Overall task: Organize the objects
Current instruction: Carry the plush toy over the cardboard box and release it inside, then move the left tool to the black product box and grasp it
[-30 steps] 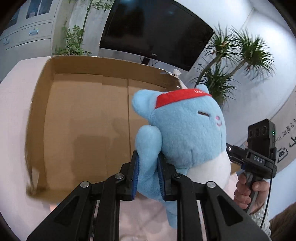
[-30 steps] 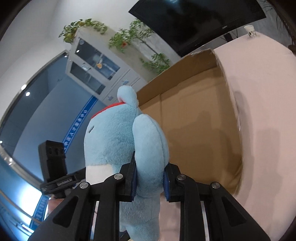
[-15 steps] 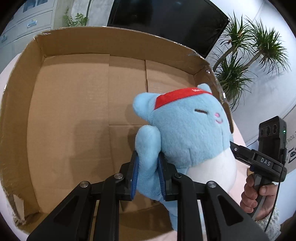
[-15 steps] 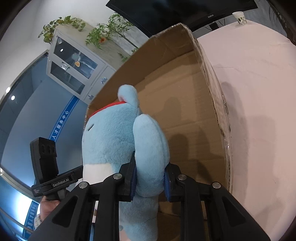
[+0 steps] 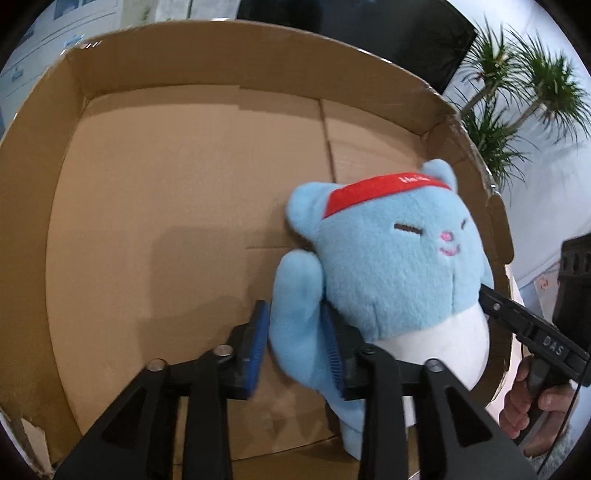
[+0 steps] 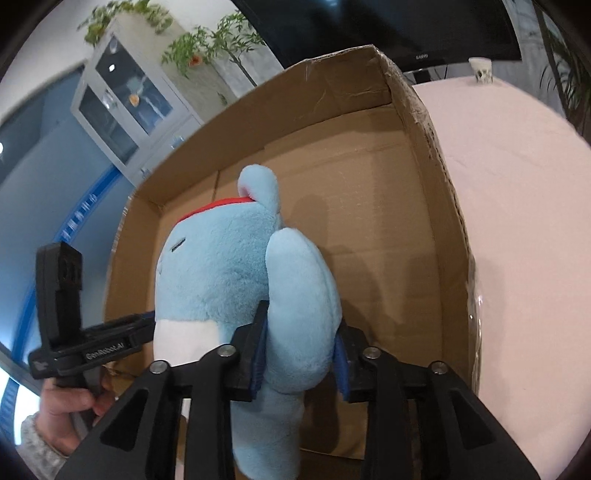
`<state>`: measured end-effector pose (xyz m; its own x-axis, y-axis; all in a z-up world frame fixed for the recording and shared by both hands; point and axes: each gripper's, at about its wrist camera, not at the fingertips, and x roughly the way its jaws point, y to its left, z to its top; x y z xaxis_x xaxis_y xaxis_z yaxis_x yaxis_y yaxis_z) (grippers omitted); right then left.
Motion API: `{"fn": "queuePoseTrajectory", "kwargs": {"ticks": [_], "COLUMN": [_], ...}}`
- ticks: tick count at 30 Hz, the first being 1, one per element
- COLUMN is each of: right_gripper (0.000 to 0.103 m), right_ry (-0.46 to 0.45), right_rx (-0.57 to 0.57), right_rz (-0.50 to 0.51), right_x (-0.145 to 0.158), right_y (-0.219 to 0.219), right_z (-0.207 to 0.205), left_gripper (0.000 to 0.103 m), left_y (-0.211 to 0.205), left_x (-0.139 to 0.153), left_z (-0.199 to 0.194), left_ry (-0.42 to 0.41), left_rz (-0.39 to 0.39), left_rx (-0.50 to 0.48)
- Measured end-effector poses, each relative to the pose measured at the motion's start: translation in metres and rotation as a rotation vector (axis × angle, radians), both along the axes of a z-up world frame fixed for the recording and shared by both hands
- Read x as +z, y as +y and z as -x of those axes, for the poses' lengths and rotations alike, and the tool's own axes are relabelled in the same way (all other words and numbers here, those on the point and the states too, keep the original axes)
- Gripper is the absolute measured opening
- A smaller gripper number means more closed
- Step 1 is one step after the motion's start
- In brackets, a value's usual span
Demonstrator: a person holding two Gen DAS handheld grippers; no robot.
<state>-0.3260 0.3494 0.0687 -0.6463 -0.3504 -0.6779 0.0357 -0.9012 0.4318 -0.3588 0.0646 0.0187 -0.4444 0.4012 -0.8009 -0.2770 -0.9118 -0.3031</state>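
A blue plush cat with a red headband [image 5: 391, 258] hangs upright inside an open cardboard box [image 5: 155, 206]. It also shows from the side in the right wrist view [image 6: 229, 273]. My left gripper [image 5: 297, 347] has its blue pads spread around the toy's one arm, with gaps beside it. My right gripper [image 6: 301, 354] has its pads spread around the other arm [image 6: 301, 295]. The box floor [image 6: 369, 229] lies just below the toy.
The box stands on a pink table [image 6: 517, 192]. A paper cup [image 6: 480, 70] sits at the table's far end. A dark TV screen [image 6: 388, 29], potted palms [image 5: 517, 92] and a glass cabinet [image 6: 125, 107] stand behind.
Both grippers carried the toy forward and down into the box. Both sets of jaws have now widened around the toy's arms.
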Motion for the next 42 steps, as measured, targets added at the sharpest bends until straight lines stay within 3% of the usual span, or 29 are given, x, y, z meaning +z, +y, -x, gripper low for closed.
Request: {"fn": "queuePoseTrajectory", "kwargs": {"ticks": [1, 2, 3, 4, 5, 6, 7, 11, 14, 19, 21, 23, 27, 31, 37, 42], "right_gripper": [0.037, 0.042, 0.048, 0.051, 0.066, 0.099, 0.102, 0.103, 0.100, 0.100, 0.100, 0.100, 0.100, 0.100, 0.100, 0.100], "right_ry": [-0.002, -0.007, -0.007, 0.002, 0.017, 0.028, 0.052, 0.122, 0.181, 0.292, 0.305, 0.309, 0.275, 0.213, 0.178, 0.123], "right_rx": [-0.009, -0.020, -0.021, -0.015, -0.008, -0.015, -0.027, -0.003, 0.071, 0.280, 0.354, 0.435, 0.583, 0.663, 0.749, 0.801], "right_rz": [-0.010, -0.037, -0.062, -0.086, -0.101, -0.121, -0.150, -0.245, -0.258, -0.261, -0.249, -0.232, -0.256, -0.290, -0.309, -0.358], "right_x": [0.002, 0.005, 0.009, 0.013, 0.020, 0.026, 0.031, 0.063, 0.085, 0.098, 0.088, 0.072, 0.024, -0.021, -0.044, -0.062], "right_y": [-0.001, -0.003, -0.006, -0.008, -0.012, -0.013, -0.011, -0.026, -0.046, -0.102, -0.124, -0.148, -0.199, -0.235, -0.273, -0.296], "right_z": [-0.001, -0.001, -0.002, -0.006, -0.009, -0.012, -0.024, -0.053, -0.094, -0.183, -0.217, -0.246, -0.283, -0.289, -0.272, -0.257], "left_gripper": [0.057, 0.077, 0.088, 0.090, 0.095, 0.101, 0.102, 0.102, 0.102, 0.102, 0.102, 0.102, 0.102, 0.102, 0.098, 0.078], "left_y": [-0.002, -0.005, -0.011, -0.018, -0.025, -0.031, -0.041, -0.074, -0.111, -0.157, -0.177, -0.194, -0.218, -0.221, -0.212, -0.201], "left_x": [0.001, 0.001, 0.004, 0.006, 0.010, 0.017, 0.025, 0.062, 0.090, 0.106, 0.100, 0.087, 0.035, -0.013, -0.032, -0.045], "left_z": [-0.001, -0.003, -0.004, -0.006, -0.008, -0.007, -0.011, -0.037, -0.078, -0.143, -0.176, -0.199, -0.227, -0.244, -0.243, -0.236], "left_ry": [0.004, 0.009, 0.016, 0.021, 0.019, 0.016, 0.027, 0.106, 0.164, 0.182, 0.168, 0.135, 0.023, -0.070, -0.133, -0.194], "left_rz": [0.006, 0.020, 0.020, -0.005, -0.032, -0.057, -0.078, -0.088, -0.072, 0.045, 0.086, 0.079, 0.055, -0.028, -0.173, -0.191], "left_rx": [0.011, 0.026, 0.040, 0.052, 0.062, 0.077, 0.094, 0.088, 0.049, -0.030, -0.057, -0.087, -0.079, -0.071, -0.089, -0.088]}}
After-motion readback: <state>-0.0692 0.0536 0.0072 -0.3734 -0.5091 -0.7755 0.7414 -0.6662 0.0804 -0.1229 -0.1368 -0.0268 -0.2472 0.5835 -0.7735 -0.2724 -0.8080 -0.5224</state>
